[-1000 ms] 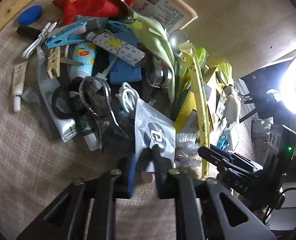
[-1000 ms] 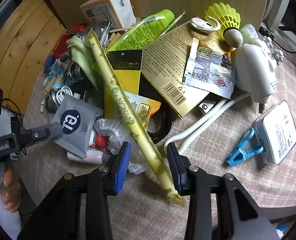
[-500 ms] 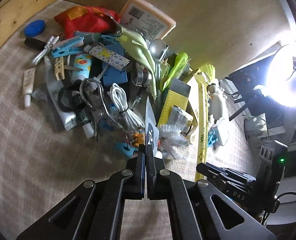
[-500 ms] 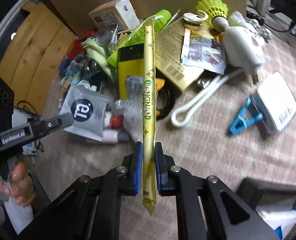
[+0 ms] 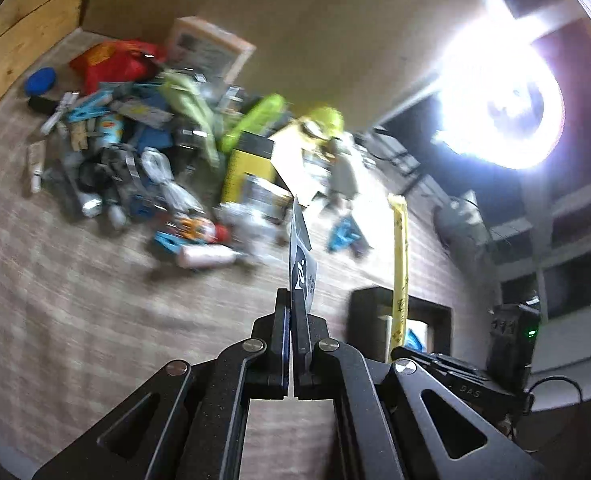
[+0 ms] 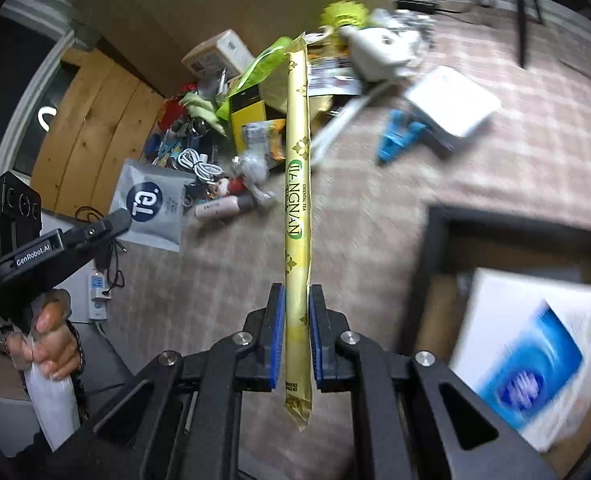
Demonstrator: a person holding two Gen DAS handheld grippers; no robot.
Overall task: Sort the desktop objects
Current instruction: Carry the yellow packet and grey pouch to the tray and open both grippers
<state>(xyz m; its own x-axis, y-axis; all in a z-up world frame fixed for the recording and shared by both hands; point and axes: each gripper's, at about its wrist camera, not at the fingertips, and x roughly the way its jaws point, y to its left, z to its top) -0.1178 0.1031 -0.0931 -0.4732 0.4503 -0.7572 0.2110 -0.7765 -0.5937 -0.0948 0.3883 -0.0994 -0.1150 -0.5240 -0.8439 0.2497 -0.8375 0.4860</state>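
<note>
My left gripper is shut on a grey sachet with a dark round logo, held edge-on above the cloth; the sachet also shows in the right wrist view. My right gripper is shut on a long yellow tea stick, held upright off the table; the stick also shows in the left wrist view. The cluttered pile of small objects lies beyond both grippers, near the back board.
A dark-rimmed box holding a white and blue package sits at the right, also in the left wrist view. A blue clip and a white flat box lie on the checked cloth. A bright lamp glares.
Both grippers closed on their items, then lifted and pulled back from the pile toward the dark-rimmed box. The sachet and the tea stick left the heap.
</note>
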